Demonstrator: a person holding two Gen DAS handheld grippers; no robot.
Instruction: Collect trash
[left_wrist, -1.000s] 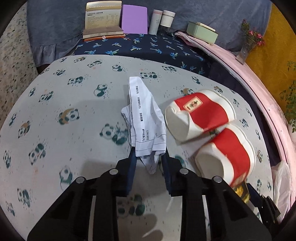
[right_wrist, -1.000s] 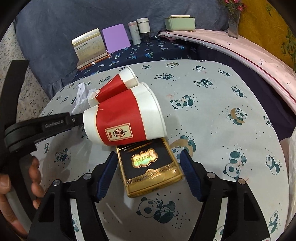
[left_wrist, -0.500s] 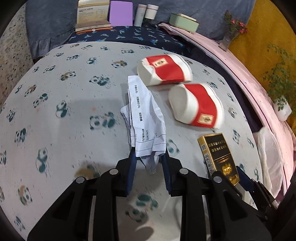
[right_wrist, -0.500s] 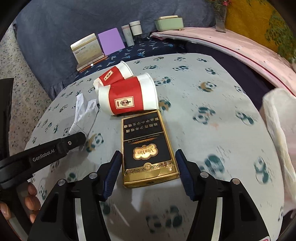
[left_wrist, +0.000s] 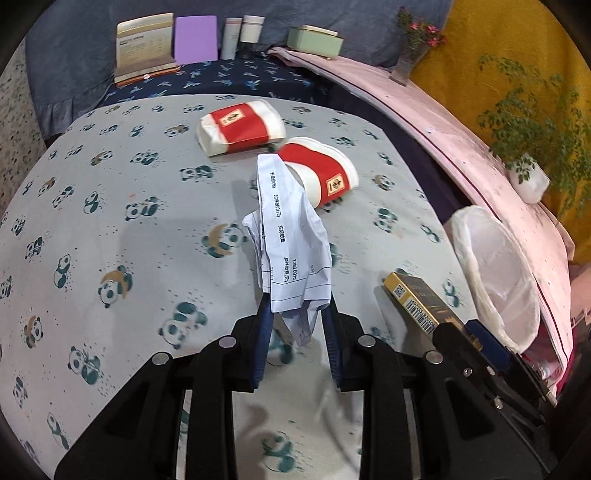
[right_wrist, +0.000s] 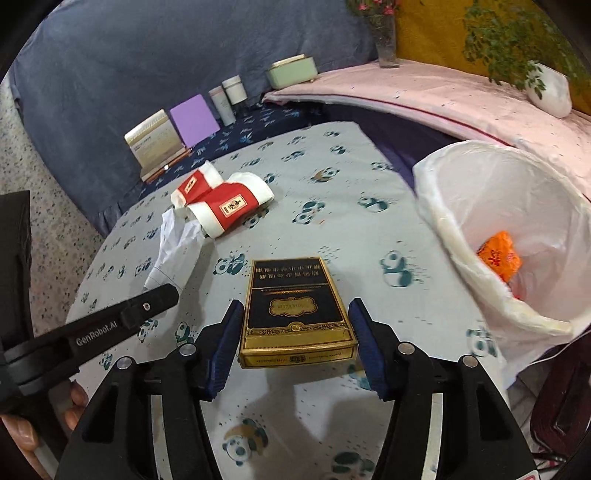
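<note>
Past my panda-print tablecloth (left_wrist: 110, 229) I see a purple card (left_wrist: 195, 38) beside a propped booklet (left_wrist: 144, 42), two pale canisters (left_wrist: 242, 35), a green tin (left_wrist: 314, 41), a flower vase (left_wrist: 408, 62) and a potted plant (left_wrist: 528, 177).

Crumpled receipt (left_wrist: 291, 243) between left gripper (left_wrist: 297, 325) pads

Black tool (left_wrist: 295, 314) arms, blue ribbed pads (right_wrist: 227, 343), silver screws.
</note>
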